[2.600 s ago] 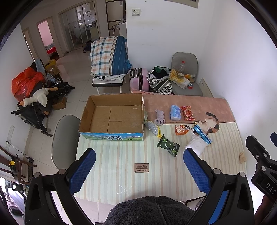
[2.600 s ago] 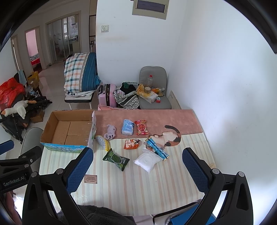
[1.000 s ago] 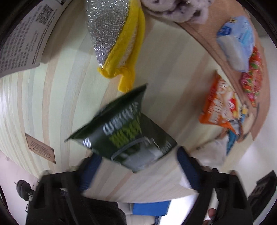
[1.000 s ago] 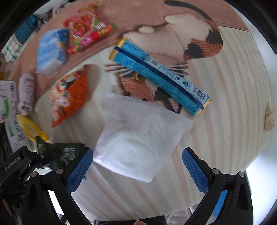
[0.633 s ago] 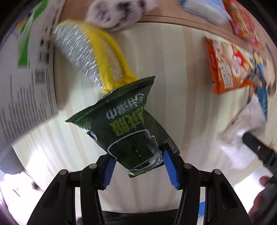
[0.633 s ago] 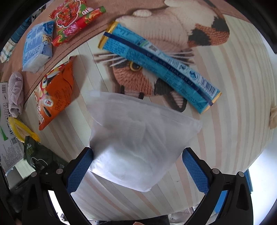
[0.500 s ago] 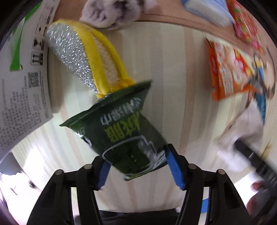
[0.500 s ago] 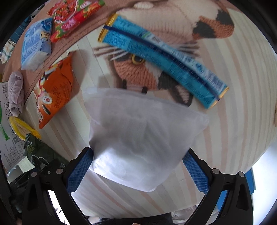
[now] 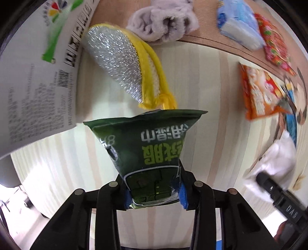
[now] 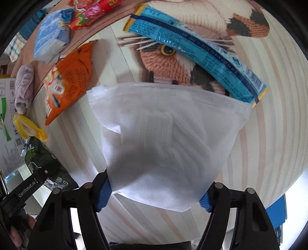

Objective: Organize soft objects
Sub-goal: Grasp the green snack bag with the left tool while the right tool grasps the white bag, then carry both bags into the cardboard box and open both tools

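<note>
Starting the sort, we see the cardboard box [image 9: 28,80] at upper left; right tongs [image 10: 154,190], jaws just closing, flank the white pouch [image 10: 165,138] at centre; left tongs [image 9: 154,194] pinch the green packet [image 9: 146,146]; other items await on the counter [image 9: 211,96].

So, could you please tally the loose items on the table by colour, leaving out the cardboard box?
Green: 1, the wipes pack
White: 1, the zip bag
Orange: 1, the snack bag
Red: 1, the candy packet
Blue: 2, the tissue pack and the long wrapper
Yellow and silver: 1, the scrubber
Lilac: 1, the fuzzy sock
Total: 8
</note>
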`<state>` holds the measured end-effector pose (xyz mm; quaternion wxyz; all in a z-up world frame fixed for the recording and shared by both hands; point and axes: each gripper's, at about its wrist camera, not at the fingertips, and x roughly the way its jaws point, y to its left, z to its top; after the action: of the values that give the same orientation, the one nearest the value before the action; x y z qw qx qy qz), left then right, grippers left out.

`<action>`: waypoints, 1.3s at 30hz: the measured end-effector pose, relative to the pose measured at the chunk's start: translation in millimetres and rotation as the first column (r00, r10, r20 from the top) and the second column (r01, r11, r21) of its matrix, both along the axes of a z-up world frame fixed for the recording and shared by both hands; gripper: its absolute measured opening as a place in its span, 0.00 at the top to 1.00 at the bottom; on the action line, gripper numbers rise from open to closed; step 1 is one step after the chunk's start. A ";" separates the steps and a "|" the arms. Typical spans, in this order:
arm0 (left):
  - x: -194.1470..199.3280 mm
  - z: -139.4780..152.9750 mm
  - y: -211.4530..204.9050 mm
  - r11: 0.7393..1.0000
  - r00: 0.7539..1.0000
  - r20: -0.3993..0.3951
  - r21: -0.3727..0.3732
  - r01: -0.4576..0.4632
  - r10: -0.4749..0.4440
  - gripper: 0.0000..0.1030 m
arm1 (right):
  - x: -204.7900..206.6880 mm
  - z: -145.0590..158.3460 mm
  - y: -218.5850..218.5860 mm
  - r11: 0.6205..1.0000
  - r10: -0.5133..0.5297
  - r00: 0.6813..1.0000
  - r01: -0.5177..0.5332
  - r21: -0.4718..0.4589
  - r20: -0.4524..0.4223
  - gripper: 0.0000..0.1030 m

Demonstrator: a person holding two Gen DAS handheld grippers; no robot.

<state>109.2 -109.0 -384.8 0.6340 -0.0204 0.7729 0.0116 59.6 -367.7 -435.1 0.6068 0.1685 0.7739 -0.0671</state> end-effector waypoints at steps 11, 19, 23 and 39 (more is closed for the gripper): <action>-65.3 147.9 32.0 0.986 0.984 0.166 -0.141 0.089 -0.065 0.67 | -40.5 87.3 53.4 0.981 0.155 0.972 -0.173 0.091 0.176 0.31; 26.1 243.3 163.1 0.990 0.963 0.269 -0.135 0.043 -0.005 0.67 | 8.9 194.9 154.4 0.919 0.283 0.888 -0.359 0.164 0.362 0.31; 78.9 223.1 199.5 0.996 0.967 0.255 -0.086 0.022 0.001 0.67 | 66.3 221.7 223.6 0.898 0.323 0.858 -0.411 0.156 0.399 0.31; 223.2 52.2 273.4 0.980 0.995 -0.091 -0.200 0.009 -0.028 0.67 | 224.5 120.0 422.4 0.898 0.418 0.892 -0.435 0.073 0.170 0.30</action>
<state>332.5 164.4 -332.6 0.5919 -0.0760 0.7993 -0.0710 284.1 54.7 -315.2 0.6530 0.0320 0.7466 0.1231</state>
